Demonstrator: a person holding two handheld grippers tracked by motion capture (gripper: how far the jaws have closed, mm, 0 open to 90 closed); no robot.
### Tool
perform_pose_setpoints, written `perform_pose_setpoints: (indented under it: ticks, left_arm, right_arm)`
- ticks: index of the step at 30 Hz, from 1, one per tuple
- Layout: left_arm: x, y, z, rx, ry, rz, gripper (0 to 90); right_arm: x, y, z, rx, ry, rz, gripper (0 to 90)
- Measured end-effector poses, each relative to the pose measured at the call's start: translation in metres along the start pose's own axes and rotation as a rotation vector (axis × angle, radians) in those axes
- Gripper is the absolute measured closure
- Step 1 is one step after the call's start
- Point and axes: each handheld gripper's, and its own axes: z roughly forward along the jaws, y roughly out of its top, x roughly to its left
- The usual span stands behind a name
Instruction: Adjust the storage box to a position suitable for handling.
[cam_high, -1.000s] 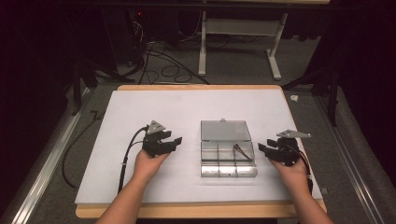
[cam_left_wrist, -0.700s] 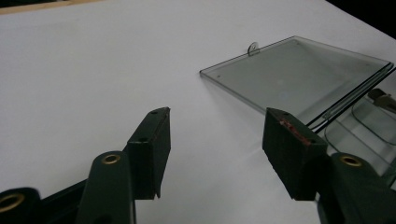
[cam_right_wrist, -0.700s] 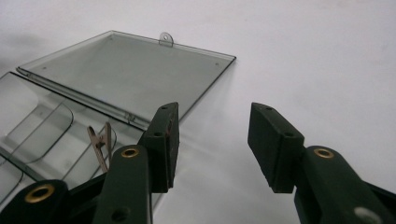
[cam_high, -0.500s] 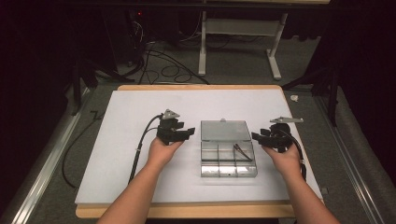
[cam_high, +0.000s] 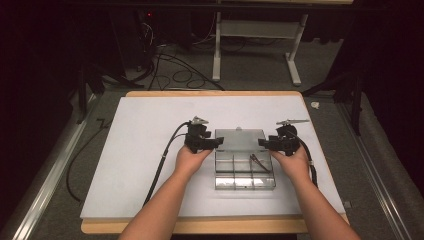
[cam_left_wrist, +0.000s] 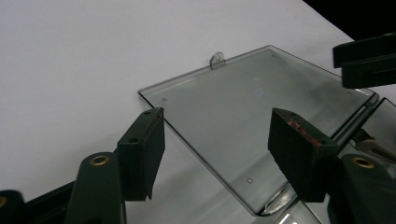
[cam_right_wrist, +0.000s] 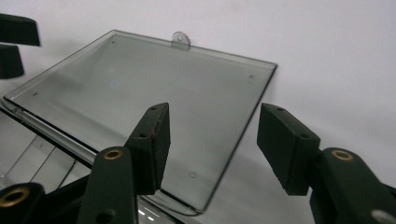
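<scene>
Between the spread left gripper (cam_high: 216, 143) and spread right gripper (cam_high: 262, 142), clear divided box (cam_high: 245, 172), lid (cam_high: 240, 140) flat open, small tool (cam_high: 259, 163) inside.

A clear plastic compartment box (cam_high: 245, 172) lies near the middle of the white worktop (cam_high: 140, 150), its flat hinged lid (cam_high: 240, 140) folded open behind it. The left tongs (cam_high: 212, 144) sit at the lid's left edge, the right tongs (cam_high: 265, 142) at its right. A small dark item (cam_high: 259, 163) lies in a right-hand compartment.

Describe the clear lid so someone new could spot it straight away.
On the white table sits a clear compartment box between two hands. Its lid lies open flat behind the compartments, a smooth undivided pane with a small tab on its far edge.
</scene>
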Motion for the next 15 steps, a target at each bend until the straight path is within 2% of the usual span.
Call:
perform_pose_setpoints:
  ticks: [3,4,8,10,12,15]
  left_arm:
    - [-0.001,-0.007,0.006,0.000,-0.019,-0.039,36.7]
    - [0.000,-0.008,0.008,0.004,-0.020,-0.049,36.3]
    - [0.004,-0.014,0.014,0.009,-0.069,-0.114,36.3]
    - [0.004,-0.016,0.015,0.004,-0.065,-0.114,35.5]
    - [0.006,-0.017,0.016,0.005,-0.079,-0.139,35.4]
    - [0.008,-0.019,0.016,0.002,-0.096,-0.161,35.2]
  right_arm:
    - [0.005,-0.002,0.004,0.010,0.006,-0.005,42.7]
    - [0.005,-0.002,0.005,0.008,0.007,0.003,42.0]
    - [0.001,-0.002,0.007,0.010,0.026,0.042,41.4]
    - [-0.001,-0.003,0.009,0.015,0.037,0.047,40.7]
    - [-0.002,-0.006,0.011,0.020,0.038,0.053,40.2]
    - [-0.006,-0.008,0.012,0.017,0.073,0.112,39.6]
